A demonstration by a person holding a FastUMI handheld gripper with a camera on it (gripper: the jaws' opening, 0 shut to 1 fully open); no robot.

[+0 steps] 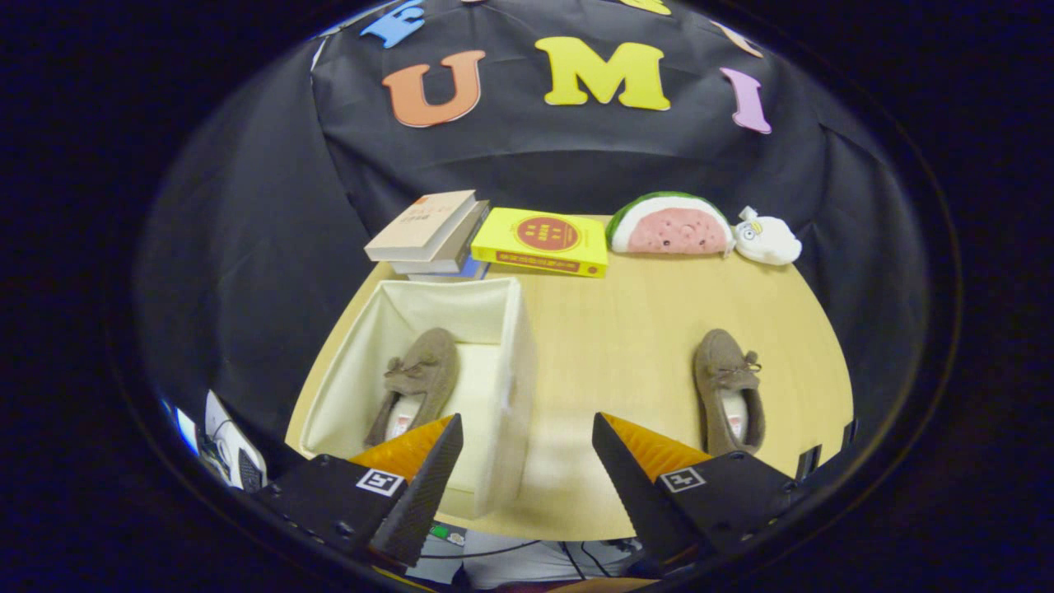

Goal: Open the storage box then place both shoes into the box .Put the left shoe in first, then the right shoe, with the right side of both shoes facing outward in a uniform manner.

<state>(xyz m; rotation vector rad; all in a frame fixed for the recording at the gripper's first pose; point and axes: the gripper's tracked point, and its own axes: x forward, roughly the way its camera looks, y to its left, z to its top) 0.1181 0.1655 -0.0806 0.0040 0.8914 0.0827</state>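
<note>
Gripper view: writing is scarce and hard to make out. The yellow book (542, 241) lying flat at the far side of the desk (634, 329) carries a round red emblem and a band of print along its near edge, both too small to read. Just beside it, the stack of books (430, 235) has a pale top cover with a few dark characters, also illegible. Each gripper finger bears a small square black-and-white marker.

The storage box (515, 371) is a cream fabric bin standing open on the desk, with no lid in sight. Inside it, along the side away from the second shoe, one brown shoe (416, 383) with a bow lies with its toe pointing to the far wall. The other brown shoe (727, 387) rests on the bare desk, well apart from the box, toe also pointing away.

The gripper (527, 457) hangs above the desk's near edge, fingers spread wide and gripping nothing; one fingertip overlaps the box's near corner.

Beyond, a watermelon-slice plush (671, 224) and a white plush toy (767, 239) sit side by side.
</note>
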